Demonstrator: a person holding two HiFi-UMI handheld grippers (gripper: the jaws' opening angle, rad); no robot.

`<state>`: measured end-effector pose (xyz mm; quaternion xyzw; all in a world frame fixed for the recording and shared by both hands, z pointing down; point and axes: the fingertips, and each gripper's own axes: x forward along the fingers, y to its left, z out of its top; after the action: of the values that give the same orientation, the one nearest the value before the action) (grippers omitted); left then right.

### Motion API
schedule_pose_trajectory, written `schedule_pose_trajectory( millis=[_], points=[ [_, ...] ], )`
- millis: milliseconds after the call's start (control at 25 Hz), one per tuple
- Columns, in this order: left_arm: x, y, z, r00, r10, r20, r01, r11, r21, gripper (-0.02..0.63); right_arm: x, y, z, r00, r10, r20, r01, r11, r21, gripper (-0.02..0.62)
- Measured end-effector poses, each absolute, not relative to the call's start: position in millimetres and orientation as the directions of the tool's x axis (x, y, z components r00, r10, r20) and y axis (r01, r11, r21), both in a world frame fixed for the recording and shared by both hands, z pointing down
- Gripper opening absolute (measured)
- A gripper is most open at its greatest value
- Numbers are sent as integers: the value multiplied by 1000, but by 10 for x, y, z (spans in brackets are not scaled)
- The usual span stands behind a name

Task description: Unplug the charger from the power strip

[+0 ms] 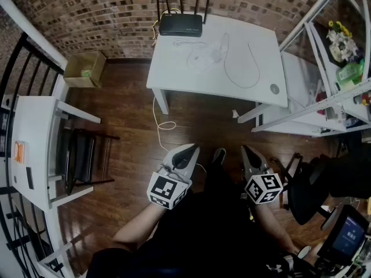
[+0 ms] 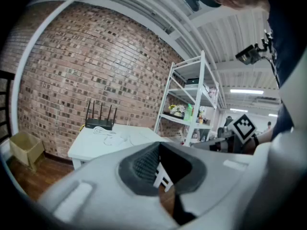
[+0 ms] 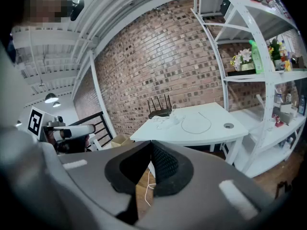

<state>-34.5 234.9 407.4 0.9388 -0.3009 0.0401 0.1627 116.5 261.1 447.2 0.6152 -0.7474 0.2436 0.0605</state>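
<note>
- The charger [image 1: 215, 53] lies in a small white cluster with the power strip [image 1: 203, 57] on the far half of the white table [image 1: 174, 74]; from here they are too small to tell whether the plug is seated
- A thin white cable [image 1: 251, 79] runs from that cluster in a wide loop over the table's right side
- A black router [image 1: 181, 24] with four upright antennas stands at the table's back edge, against the brick wall [image 1: 104, 16], just behind the cluster
- Another white cord [image 1: 164, 124] drops from the table's near edge and curls on the wooden floor [image 1: 127, 132]
- My left tool [image 1: 186, 152] is clenched with nothing between its jaws, held low over my lap and well apart from the table
- My right tool [image 1: 250, 153] is likewise clenched on nothing, beside the left, both tips pointing toward the table
- A white shelf unit [image 1: 324, 97] stands right of the table, and a cardboard box [image 1: 85, 69] sits on the floor to its left
</note>
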Motion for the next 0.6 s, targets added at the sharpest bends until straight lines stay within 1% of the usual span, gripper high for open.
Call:
schedule_pose_trajectory(
  millis=[200, 320, 400, 600],
  points=[
    [-60, 1792, 4100, 776, -602, 188, -630, -740, 233, 5, 1452, 1912, 4567, -292, -883, 368, -933, 179, -312, 11],
    [172, 1395, 4096, 742, -639, 202, -670, -711, 213, 5, 1640, 1423, 4510, -341, -876, 340, -920, 236, -314, 11],
    [361, 1116, 4078, 721, -659, 213, -692, -694, 199, 17, 1770, 1120, 4480, -380, -865, 327, -907, 280, -314, 11],
    [761, 574, 4094, 659, -710, 248, -750, -645, 145, 27, 2108, 586, 4548, -460, -819, 344, -880, 368, -300, 11]
  ],
)
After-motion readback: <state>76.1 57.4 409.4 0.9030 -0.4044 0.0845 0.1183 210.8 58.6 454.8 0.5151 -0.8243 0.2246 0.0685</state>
